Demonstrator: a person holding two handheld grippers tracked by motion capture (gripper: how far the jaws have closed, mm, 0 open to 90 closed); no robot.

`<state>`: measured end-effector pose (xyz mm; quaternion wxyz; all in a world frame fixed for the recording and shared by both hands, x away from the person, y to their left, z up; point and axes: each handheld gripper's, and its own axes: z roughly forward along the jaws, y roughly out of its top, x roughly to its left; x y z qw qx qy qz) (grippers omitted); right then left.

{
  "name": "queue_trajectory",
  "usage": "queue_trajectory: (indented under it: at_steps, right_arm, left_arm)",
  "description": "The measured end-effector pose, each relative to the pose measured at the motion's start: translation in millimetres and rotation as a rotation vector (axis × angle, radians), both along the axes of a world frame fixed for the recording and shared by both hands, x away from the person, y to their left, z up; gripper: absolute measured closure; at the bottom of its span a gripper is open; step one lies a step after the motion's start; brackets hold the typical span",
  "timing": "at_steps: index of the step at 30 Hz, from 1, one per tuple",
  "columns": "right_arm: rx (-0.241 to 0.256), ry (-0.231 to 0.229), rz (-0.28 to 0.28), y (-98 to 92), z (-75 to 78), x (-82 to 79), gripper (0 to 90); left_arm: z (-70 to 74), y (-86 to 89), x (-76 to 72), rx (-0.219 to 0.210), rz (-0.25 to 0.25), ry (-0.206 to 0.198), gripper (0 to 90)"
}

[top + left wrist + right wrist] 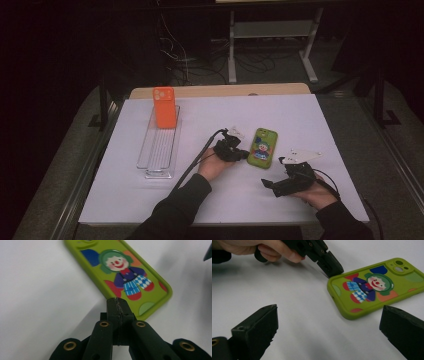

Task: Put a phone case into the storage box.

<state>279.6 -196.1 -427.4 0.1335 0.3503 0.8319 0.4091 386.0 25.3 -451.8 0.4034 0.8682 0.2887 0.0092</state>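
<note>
On the left part of the white table [150, 200] a clear tray [159, 150] lies with its long side running from the near edge toward the far edge. An orange phone case [164, 107] stands at the tray's far end.

Near the middle of the table, the left hand-held gripper [243, 155] has its jaws pressed tight together with nothing between them. Its tip rests right at the near left corner of the green phone case [125, 272]. It looks to be touching the rim, but that is hard to tell for sure.

The green phone case lies flat, a little right of the middle of the table, with the clown picture facing up. Its long side runs from the near edge toward the far edge, tipped a bit. The camera hole points to the far edge.

The case looks light and a bit soft and bendy, like rubber. It should not break easily. It lies so flat that it is hard to get under. A good way may be to pinch it across its two long sides, or to lift one short end first.

The right hand-held gripper [327, 322] waits near the table's right near corner with its jaws wide apart, holding nothing, aimed at the case.
</note>
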Motion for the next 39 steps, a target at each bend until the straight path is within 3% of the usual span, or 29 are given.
queue_trajectory:
  at_steps: [13, 19, 25, 31, 35, 36, 39]
  right_arm:
    - [0.003, 0.004, 0.007, 0.2, 0.4, -0.3, 1.3]
    - [0.007, 0.002, 0.006, 1.0, 0.3, -1.3, 1.2]
    - [0.013, 0.002, 0.001, -0.2, 0.8, -1.8, 1.2]
    - [0.019, 0.009, -0.016, 0.4, 1.1, -1.8, 1.2]
    - [0.026, 0.016, -0.026, 0.7, 1.7, -1.1, 1.2]
    - [0.032, 0.021, -0.035, 1.1, 2.3, -0.8, 1.2]
    - [0.038, 0.022, -0.044, 2.2, 2.8, 0.3, 1.2]
  left_arm:
    - [-0.6, -38.3, -5.2, 0.0, -0.045, -0.004, 89.4]
    - [2.5, -35.9, -5.3, 0.006, -0.053, -0.017, 87.8]
    - [18.3, -11.7, -10.5, 0.004, -0.053, -0.039, 72.6]
    - [33.4, 30.7, -20.3, 0.018, -0.029, -0.079, 46.5]
    - [40.4, 58.5, -29.8, 0.052, -0.042, -0.108, 29.1]
    - [41.5, 63.6, -33.0, 0.04, -0.035, -0.093, 25.7]
    - [45.0, 78.3, -38.9, 0.03, -0.037, -0.104, 17.6]
